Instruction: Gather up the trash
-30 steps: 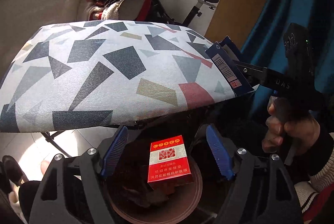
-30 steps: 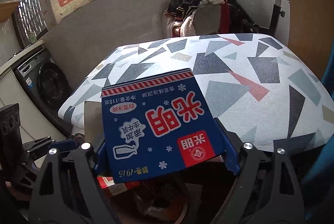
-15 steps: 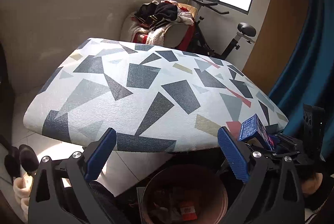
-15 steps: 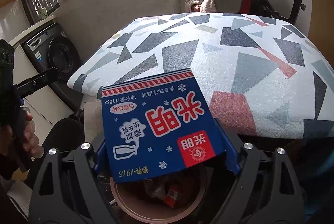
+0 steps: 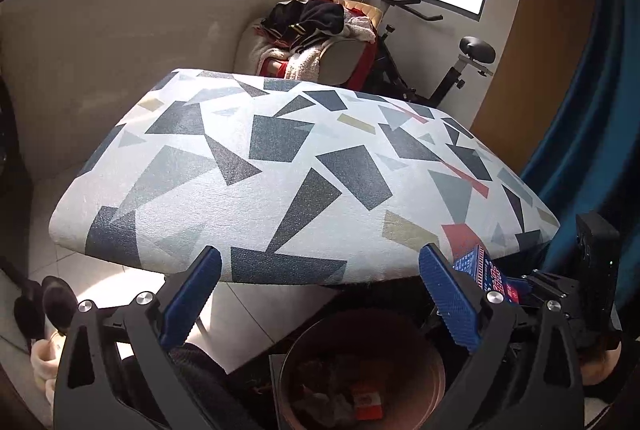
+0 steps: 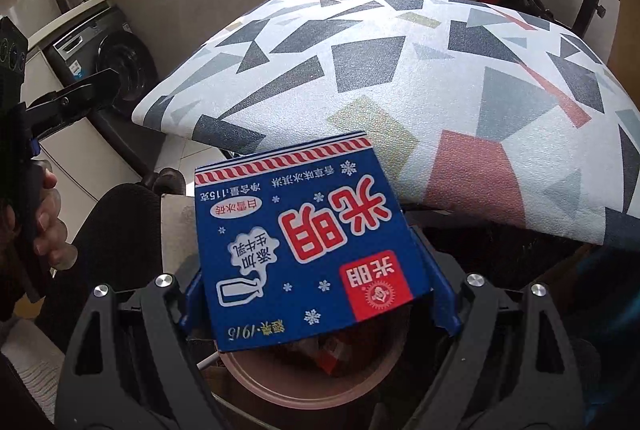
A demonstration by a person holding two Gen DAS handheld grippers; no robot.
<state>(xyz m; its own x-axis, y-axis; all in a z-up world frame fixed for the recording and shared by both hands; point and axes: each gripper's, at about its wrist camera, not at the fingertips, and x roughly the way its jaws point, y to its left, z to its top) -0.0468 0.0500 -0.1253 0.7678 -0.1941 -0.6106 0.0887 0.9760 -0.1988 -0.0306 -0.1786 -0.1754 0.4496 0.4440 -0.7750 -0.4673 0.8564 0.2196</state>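
Observation:
My right gripper (image 6: 318, 294) is shut on a flat blue ice-cream box (image 6: 304, 242) with red and white lettering, held just above a round brown trash bin (image 6: 308, 386). The box also shows in the left wrist view (image 5: 486, 272) at the right, behind my right gripper. My left gripper (image 5: 320, 298) is open and empty, above and left of the bin (image 5: 362, 370). A red cigarette pack (image 5: 366, 400) lies among the trash inside the bin.
A table with a geometric-patterned cloth (image 5: 288, 165) stands just behind the bin. An armchair piled with clothes (image 5: 316, 29) and an exercise bike (image 5: 452, 69) stand beyond it. A washing machine (image 6: 108, 65) is at the left, a blue curtain (image 5: 600, 109) at the right.
The red cigarette pack left my left gripper and now lies in the bin. My left gripper rose and opened wide. My right gripper carried the blue box over the bin.

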